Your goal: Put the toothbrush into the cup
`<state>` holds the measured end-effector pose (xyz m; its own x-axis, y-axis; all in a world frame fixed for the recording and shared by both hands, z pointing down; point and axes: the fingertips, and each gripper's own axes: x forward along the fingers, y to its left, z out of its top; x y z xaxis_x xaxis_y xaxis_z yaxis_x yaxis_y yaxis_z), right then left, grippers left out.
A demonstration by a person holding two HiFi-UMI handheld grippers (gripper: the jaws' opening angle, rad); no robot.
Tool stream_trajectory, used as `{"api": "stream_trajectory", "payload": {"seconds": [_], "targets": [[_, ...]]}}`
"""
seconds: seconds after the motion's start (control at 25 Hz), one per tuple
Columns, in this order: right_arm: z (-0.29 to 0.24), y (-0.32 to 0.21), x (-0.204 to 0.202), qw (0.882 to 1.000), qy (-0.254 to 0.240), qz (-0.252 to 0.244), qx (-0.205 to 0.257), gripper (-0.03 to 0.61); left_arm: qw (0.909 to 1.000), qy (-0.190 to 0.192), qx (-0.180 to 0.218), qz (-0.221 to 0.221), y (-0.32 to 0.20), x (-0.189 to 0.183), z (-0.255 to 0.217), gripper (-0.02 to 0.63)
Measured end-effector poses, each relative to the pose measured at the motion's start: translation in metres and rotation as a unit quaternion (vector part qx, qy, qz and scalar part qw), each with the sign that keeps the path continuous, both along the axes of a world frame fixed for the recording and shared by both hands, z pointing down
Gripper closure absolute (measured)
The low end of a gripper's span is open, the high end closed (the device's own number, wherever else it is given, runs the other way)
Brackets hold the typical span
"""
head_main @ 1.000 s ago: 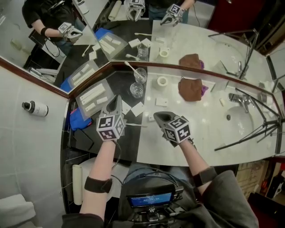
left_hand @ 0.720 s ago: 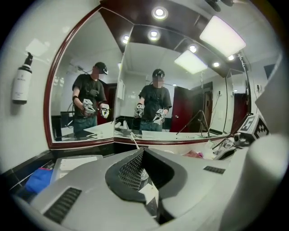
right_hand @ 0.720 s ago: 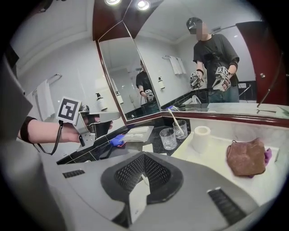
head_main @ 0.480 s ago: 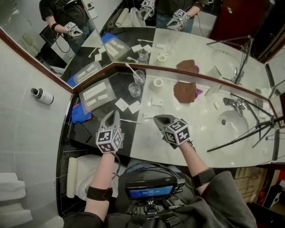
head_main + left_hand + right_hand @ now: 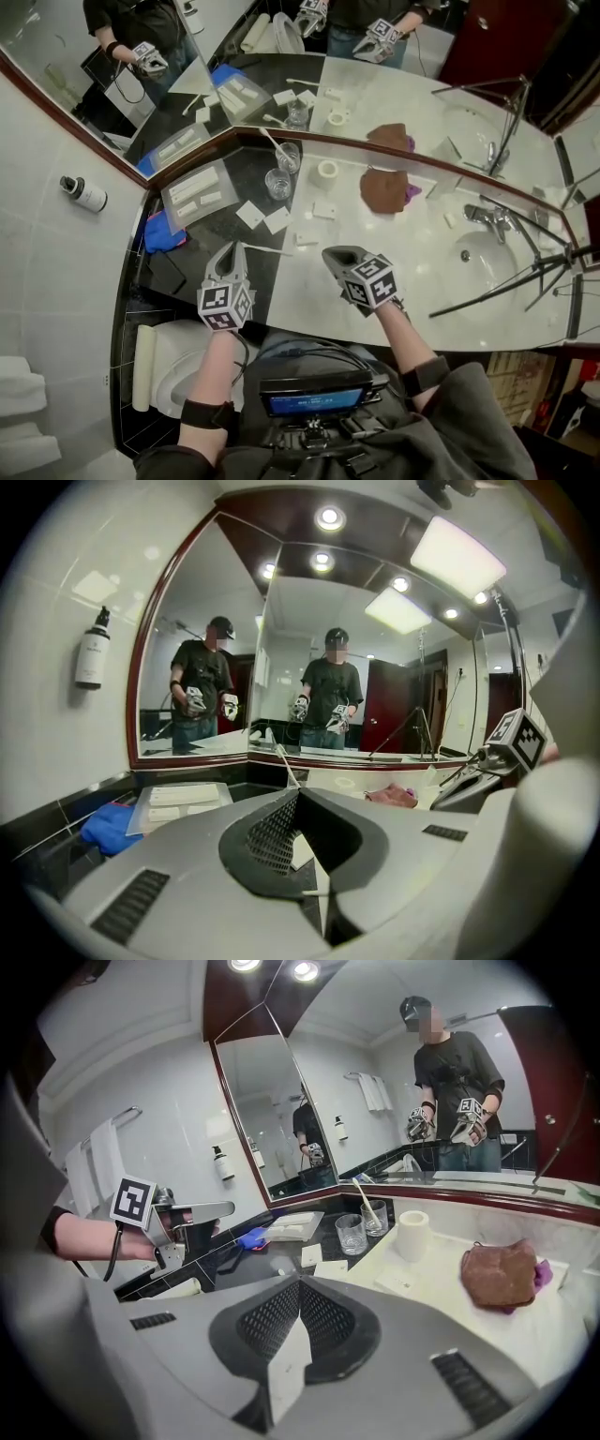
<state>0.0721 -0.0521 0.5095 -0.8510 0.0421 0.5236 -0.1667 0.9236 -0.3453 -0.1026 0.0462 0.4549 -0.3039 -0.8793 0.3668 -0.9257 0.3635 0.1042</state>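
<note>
A thin white toothbrush point(image 5: 268, 249) lies flat on the dark counter, and shows as a thin white line point(image 5: 314, 892) low in the left gripper view. My left gripper point(image 5: 232, 247) is shut, its tips right at the brush's left end; whether they touch it is unclear. An empty glass cup point(image 5: 277, 187) point(image 5: 352, 1234) stands further back. Behind it a second glass point(image 5: 292, 159) point(image 5: 376, 1217) holds another toothbrush. My right gripper point(image 5: 330, 253) point(image 5: 300, 1283) hovers over the pale counter, shut on a flat white packet point(image 5: 286, 1368).
Loose white packets point(image 5: 265, 217) lie between toothbrush and glasses. A clear tray point(image 5: 199, 192) and a blue cloth point(image 5: 166, 230) sit at left, a white roll point(image 5: 327, 170) and a brown cloth point(image 5: 382, 190) at the back. Basin point(image 5: 487, 267) and tripod legs point(image 5: 506, 281) are at right.
My left gripper has drawn back toward the counter's front edge, from beside the packets to the toothbrush's left end. The toothbrush has stayed where it lay. The right gripper has shifted slightly.
</note>
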Motion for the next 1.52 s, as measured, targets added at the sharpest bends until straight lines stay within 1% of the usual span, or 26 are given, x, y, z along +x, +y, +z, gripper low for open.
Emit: {"api": "stream_trajectory", "payload": {"seconds": [0.16,0.32,0.36,0.44,0.52,0.6,0.68,0.76,0.84,0.92,1.0,1.04,1.16,1.32,1.44,1.52], "targets": [[0.01,0.006,-0.014,0.999,0.019,-0.029,0.027,0.558,0.9997,-0.023,-0.009,0.008,0.004,-0.007,0.001,0.614],[0.014,0.02,-0.047,0.993,0.043,-0.084,0.07,0.554,0.9993,-0.031,-0.014,0.011,0.008,-0.022,0.004,0.613],[0.015,0.026,-0.057,0.991,0.05,-0.101,0.077,0.547,0.9993,-0.031,-0.014,0.011,0.009,-0.027,0.005,0.614],[0.023,0.038,-0.075,0.984,0.068,-0.14,0.091,0.502,0.9994,-0.031,-0.015,0.011,0.012,-0.036,0.008,0.613],[0.034,0.051,-0.095,0.974,0.086,-0.182,0.107,0.458,0.9993,-0.032,-0.017,0.012,0.016,-0.045,0.012,0.612],[0.047,0.062,-0.115,0.961,0.105,-0.222,0.125,0.432,0.9991,-0.033,-0.02,0.014,0.02,-0.055,0.017,0.613],[0.065,0.07,-0.134,0.947,0.13,-0.256,0.143,0.409,0.999,-0.033,-0.024,0.016,0.023,-0.066,0.022,0.613],[0.087,0.076,-0.15,0.931,0.159,-0.285,0.16,0.363,0.999,-0.032,-0.025,0.018,0.026,-0.075,0.026,0.613],[0.108,0.078,-0.164,0.913,0.188,-0.312,0.181,0.351,0.9991,-0.03,-0.024,0.018,0.029,-0.083,0.03,0.612],[0.131,0.081,-0.173,0.896,0.218,-0.339,0.188,0.35,0.9994,-0.021,-0.024,0.014,0.034,-0.089,0.036,0.613],[0.149,0.084,-0.181,0.881,0.243,-0.361,0.184,0.35,0.9996,-0.008,-0.025,0.009,0.038,-0.095,0.042,0.613],[0.156,0.085,-0.186,0.876,0.251,-0.368,0.184,0.351,0.9997,-0.001,-0.025,0.007,0.04,-0.098,0.045,0.614],[0.171,0.087,-0.198,0.866,0.266,-0.381,0.187,0.351,0.9996,0.016,-0.025,-0.003,0.048,-0.107,0.054,0.614],[0.183,0.09,-0.211,0.858,0.274,-0.391,0.19,0.355,0.999,0.032,-0.024,-0.02,0.06,-0.116,0.067,0.613],[0.191,0.093,-0.213,0.851,0.283,-0.4,0.189,0.399,0.9985,0.039,-0.027,-0.027,0.069,-0.12,0.073,0.613],[0.193,0.094,-0.215,0.847,0.286,-0.404,0.194,0.413,0.9983,0.042,-0.027,-0.031,0.072,-0.122,0.075,0.613]]}}
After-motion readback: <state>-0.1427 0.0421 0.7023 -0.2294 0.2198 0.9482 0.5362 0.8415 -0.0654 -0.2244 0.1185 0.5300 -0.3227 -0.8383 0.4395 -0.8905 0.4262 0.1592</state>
